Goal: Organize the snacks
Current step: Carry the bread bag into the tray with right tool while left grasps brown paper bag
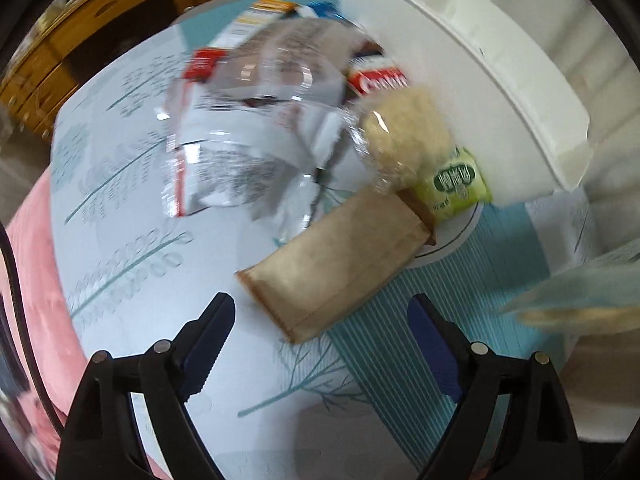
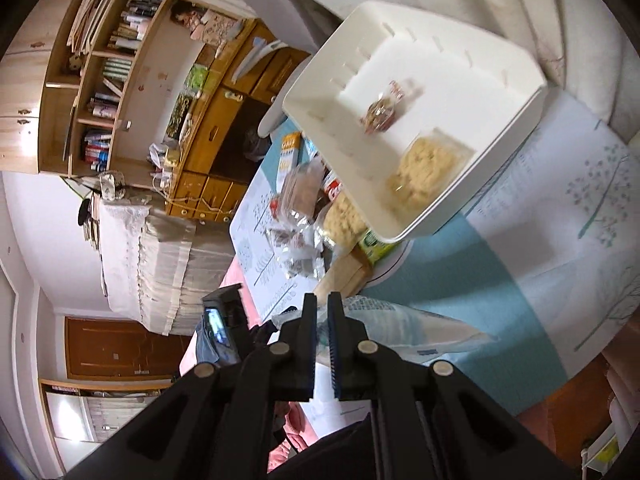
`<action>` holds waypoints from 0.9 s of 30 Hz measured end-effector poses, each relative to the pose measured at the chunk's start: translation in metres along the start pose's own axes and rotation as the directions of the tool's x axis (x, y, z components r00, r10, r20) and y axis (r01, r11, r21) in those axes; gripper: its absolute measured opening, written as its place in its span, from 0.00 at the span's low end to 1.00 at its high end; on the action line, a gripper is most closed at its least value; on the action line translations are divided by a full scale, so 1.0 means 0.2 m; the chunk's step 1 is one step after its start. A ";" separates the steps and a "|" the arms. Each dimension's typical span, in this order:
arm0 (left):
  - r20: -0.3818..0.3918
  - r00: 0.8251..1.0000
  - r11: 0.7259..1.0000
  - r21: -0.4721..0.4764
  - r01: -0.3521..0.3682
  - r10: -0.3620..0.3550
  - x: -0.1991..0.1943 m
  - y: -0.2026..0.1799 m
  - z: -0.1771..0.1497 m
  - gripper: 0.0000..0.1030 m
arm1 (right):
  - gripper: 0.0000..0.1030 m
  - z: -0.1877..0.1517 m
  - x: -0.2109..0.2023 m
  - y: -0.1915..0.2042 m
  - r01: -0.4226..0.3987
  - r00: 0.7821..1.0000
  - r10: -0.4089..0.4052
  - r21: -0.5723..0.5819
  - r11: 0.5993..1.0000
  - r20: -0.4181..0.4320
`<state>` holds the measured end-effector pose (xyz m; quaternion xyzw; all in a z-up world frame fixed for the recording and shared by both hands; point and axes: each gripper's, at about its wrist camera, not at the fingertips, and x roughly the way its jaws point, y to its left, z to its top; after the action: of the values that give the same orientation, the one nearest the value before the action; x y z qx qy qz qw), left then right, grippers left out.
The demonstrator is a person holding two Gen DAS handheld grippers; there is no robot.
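The left gripper (image 1: 322, 320) is wide open above the brown packet (image 1: 336, 264), which lies diagonally on the counter (image 1: 132, 280); the right gripper (image 2: 322, 308) pinches a pale-blue packet (image 2: 400, 330).

Patterned tablecloth (image 1: 132, 280) bears white bin (image 2: 460, 208), brown packet (image 1: 340, 264), blurred wrappers (image 1: 256, 136).

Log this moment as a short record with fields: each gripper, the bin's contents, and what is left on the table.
left gripper: open, nothing between the jaws, above the brown paper packet
right gripper: shut on a pale blue packet
white bin: a clear pack of pale yellow snack and a small red-brown wrapped snack
on the table beside the bin: brown paper packet, green packet, crinkled clear wrappers
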<state>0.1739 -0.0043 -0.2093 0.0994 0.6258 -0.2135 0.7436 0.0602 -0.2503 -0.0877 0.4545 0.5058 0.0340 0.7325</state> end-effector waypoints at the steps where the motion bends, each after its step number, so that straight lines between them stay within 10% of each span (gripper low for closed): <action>1: -0.008 1.000 1.000 0.023 -0.010 0.010 0.02 -0.02 0.01 0.85 | 0.05 0.01 -0.03 -0.01 -0.002 1.000 0.002 0.003 1.000 0.007; 19: -0.042 0.996 0.993 0.090 -0.078 0.082 0.28 -0.13 0.14 0.92 | 0.05 0.17 -0.32 -0.08 -0.040 0.993 0.041 -0.010 0.999 0.113; 27: -0.009 0.996 0.994 0.071 -0.085 0.086 0.22 -0.18 0.07 0.63 | 0.05 0.24 -0.35 -0.05 -0.079 0.991 0.081 -0.025 0.997 0.109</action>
<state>0.1758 -0.0507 -0.2446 0.1534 0.6174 -0.2027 0.7444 0.0584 -0.3222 -0.0420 0.4680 0.4455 0.0434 0.7620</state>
